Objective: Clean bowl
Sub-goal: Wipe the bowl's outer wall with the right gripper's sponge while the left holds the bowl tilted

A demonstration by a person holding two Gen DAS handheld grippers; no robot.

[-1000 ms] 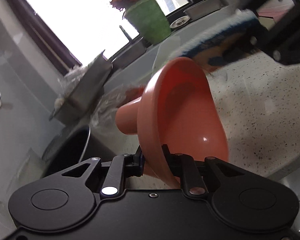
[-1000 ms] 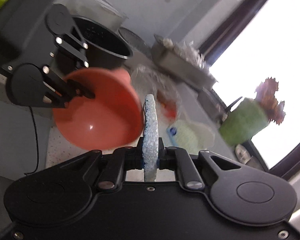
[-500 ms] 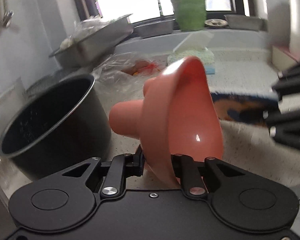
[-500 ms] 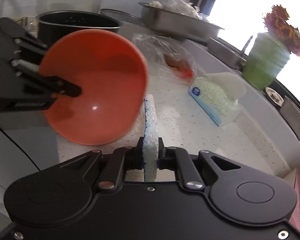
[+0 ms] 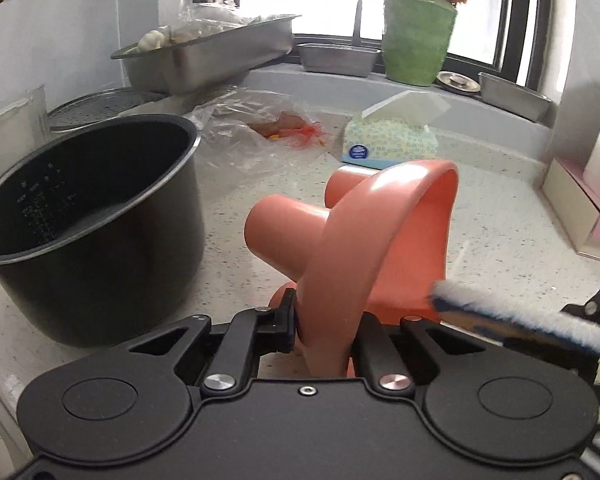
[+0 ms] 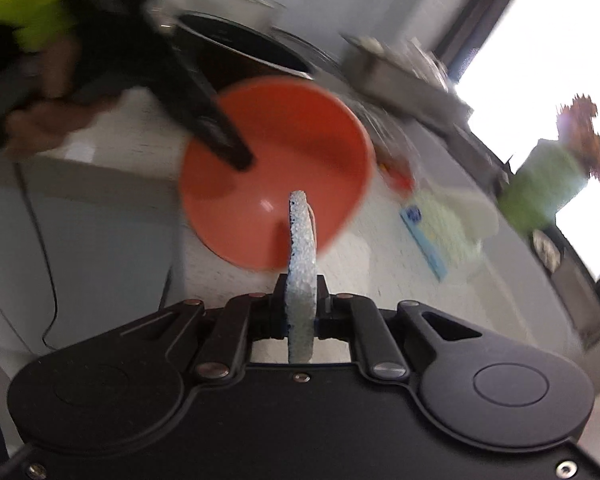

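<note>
Bowl (image 6: 276, 168): rim clamped by left gripper (image 5: 324, 332); sponge (image 6: 300, 264), pinched in right gripper (image 6: 300, 320), entering at 6 o'clock. Wipe firmly, steadying rim.

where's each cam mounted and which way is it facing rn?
Left wrist: on the left tool, facing along the counter to the window; sees the orange bowl clamped by its rim, black pot, tissue pack; own black tool body fills the bottom.
Right wrist: on the right tool, tilted, blurred; sees its sponge reaching into the bowl; left tool and a hand show.
Shared: bowl, sponge, pot, tissue pack, green flowerpot.
</note>
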